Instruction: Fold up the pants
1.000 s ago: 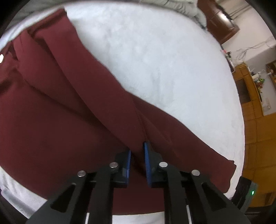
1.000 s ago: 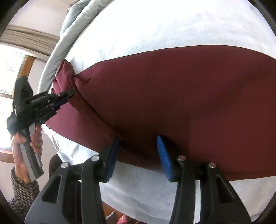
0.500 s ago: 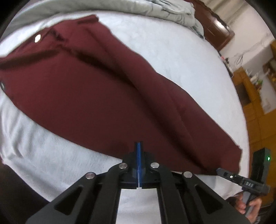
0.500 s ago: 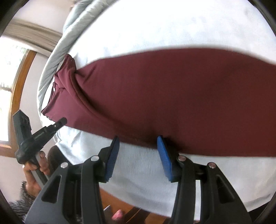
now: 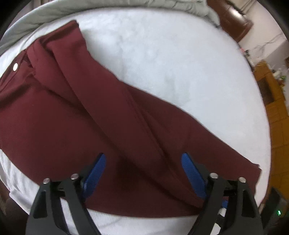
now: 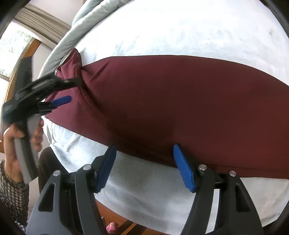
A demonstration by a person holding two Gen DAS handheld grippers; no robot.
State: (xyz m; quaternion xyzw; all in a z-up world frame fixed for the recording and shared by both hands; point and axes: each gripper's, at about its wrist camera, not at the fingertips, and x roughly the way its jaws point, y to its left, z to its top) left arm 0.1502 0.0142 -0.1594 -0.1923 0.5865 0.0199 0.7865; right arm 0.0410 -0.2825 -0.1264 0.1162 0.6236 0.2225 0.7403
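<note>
Dark red pants (image 5: 75, 115) lie folded lengthwise on a white bed (image 5: 171, 59), waistband with a metal snap (image 5: 15, 66) at the left, leg hems at the lower right. My left gripper (image 5: 143, 170) is open, its jaws wide apart over the thigh part of the pants, holding nothing. In the right wrist view the pants (image 6: 180, 101) stretch across the bed. My right gripper (image 6: 144, 162) is open over their near edge, empty. The left gripper also shows in the right wrist view (image 6: 72, 90), open at the crumpled waist end.
A grey duvet (image 5: 108, 5) is bunched along the bed's far edge. A brown leather chair (image 5: 233, 21) and wooden furniture (image 5: 276, 115) stand to the right. A window with a wooden frame (image 6: 19, 59) is at the left, past the near bed edge (image 6: 144, 217).
My left gripper, shut and pulled back half a second ago, has opened wide and moved over the pants near the waist. My right gripper stays open at the near edge.
</note>
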